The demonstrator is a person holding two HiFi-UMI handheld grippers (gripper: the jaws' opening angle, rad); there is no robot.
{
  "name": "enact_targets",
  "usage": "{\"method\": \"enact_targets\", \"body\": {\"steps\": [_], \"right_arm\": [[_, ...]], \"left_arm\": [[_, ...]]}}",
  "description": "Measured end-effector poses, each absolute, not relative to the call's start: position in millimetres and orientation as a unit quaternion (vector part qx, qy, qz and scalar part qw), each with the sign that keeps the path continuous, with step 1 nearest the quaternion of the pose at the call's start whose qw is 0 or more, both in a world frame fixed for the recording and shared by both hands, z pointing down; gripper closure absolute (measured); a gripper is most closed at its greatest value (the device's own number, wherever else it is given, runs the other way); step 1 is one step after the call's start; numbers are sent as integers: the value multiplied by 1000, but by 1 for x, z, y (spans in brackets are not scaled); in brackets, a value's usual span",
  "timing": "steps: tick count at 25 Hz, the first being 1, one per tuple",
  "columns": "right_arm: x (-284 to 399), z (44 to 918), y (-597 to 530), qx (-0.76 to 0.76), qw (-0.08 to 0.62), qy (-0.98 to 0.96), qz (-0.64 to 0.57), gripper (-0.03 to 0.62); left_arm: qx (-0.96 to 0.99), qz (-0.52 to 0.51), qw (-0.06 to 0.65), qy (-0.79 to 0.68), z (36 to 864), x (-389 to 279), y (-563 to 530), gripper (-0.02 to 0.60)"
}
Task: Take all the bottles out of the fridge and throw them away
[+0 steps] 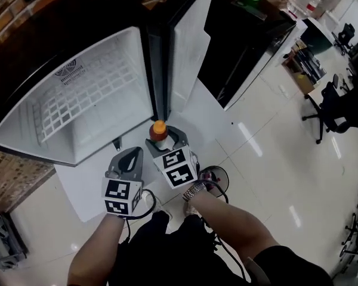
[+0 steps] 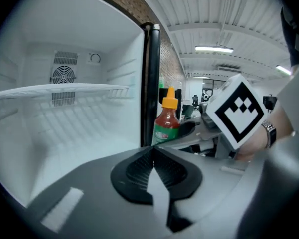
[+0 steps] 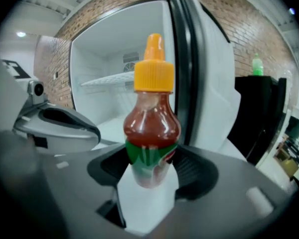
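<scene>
A red sauce bottle (image 3: 152, 128) with an orange cap is being gripped low on its body by the right claw (image 3: 148, 171), upright, just outside the open fridge (image 1: 77, 82) and beside its door (image 1: 188, 52); the left claw (image 2: 150, 166) is being held closed on nothing, just beside the right one; no other bottle is being shown on the wire shelf (image 1: 86, 91) or below it, so removal is being judged finished; next, the bottle is to be carried to a bin, which no view is showing.

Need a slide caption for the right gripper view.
Right gripper holding an orange-capped sauce bottle upright in front of the open fridge.
</scene>
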State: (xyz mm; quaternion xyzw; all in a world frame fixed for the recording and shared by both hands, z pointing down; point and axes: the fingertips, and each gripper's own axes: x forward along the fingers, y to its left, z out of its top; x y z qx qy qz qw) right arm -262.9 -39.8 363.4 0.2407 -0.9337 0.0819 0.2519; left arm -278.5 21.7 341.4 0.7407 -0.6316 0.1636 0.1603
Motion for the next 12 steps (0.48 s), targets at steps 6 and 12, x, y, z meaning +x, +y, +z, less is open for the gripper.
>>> {"method": "enact_targets", "body": {"steps": [6, 12], "right_arm": [[-159, 376, -50, 286, 265, -915, 109, 317], [-60, 407, -51, 324, 285, -891, 143, 317]], "left_arm": [[776, 179, 165, -582, 349, -191, -9, 577], [802, 197, 177, -535, 371, -105, -24, 577]]}}
